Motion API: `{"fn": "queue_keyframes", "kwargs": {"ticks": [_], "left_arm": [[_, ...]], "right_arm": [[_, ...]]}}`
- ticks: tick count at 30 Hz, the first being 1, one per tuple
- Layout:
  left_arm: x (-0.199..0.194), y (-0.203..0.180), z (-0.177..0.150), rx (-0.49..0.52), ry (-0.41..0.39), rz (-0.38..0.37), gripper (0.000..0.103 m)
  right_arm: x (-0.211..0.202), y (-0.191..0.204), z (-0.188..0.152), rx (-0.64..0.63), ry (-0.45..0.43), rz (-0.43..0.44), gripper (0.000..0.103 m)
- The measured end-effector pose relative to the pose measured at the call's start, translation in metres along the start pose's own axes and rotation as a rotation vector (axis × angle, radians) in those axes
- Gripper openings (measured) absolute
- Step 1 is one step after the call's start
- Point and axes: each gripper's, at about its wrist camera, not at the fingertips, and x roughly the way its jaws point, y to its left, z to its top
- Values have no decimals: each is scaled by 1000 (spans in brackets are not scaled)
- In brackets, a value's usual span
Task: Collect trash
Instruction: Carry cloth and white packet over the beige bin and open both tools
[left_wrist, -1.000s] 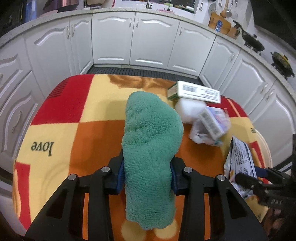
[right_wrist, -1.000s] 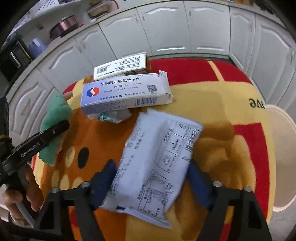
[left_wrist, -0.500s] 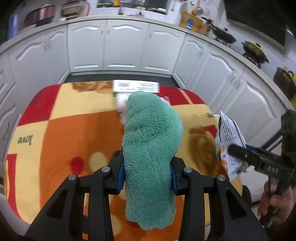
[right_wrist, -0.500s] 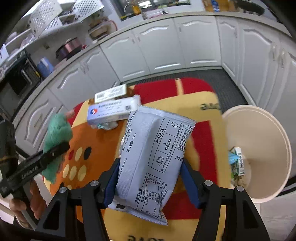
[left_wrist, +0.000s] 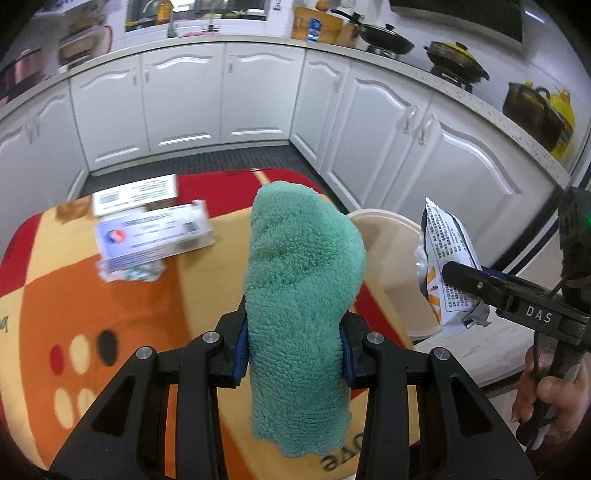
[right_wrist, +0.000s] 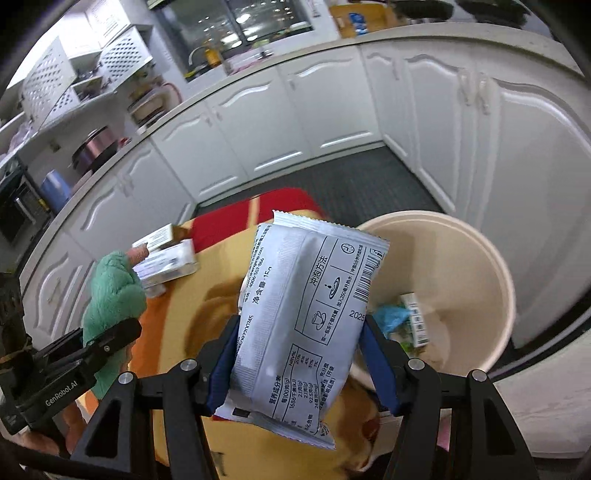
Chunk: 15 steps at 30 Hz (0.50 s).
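Observation:
My right gripper (right_wrist: 295, 365) is shut on a white snack packet (right_wrist: 303, 314) and holds it in the air at the near rim of a cream waste bin (right_wrist: 495, 273). The bin stands beside the table and holds several bits of trash (right_wrist: 410, 321). The packet also shows in the left wrist view (left_wrist: 447, 266), to the right. My left gripper (left_wrist: 293, 343) is shut on a green fluffy cloth (left_wrist: 299, 288) above the table's orange and red blanket (left_wrist: 110, 295). Two medicine boxes (left_wrist: 155, 236) and crumpled paper (left_wrist: 129, 273) lie on the table's far left.
White kitchen cabinets (left_wrist: 184, 107) curve around the table on all far sides, with a dark floor mat (right_wrist: 351, 181) between. Pots and pans (left_wrist: 458, 55) stand on the counter to the right. The bin sits off the table's right edge (left_wrist: 384, 229).
My right gripper has lifted the packet off the table and carried it right, to the bin. My left gripper has swung right with the cloth still in it.

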Motion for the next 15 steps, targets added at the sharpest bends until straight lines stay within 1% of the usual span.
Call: {"fn": "queue_keyframes", "kwargs": {"ticks": [7,15], "left_arm": [[24,-26,6,30,25,-18,36],[45,-46,12,47,52,-30,36]], "right_arm": [[-5,-31,2,36,-13,-58,61],[2,-46,1,53,2,-79,61]]}}
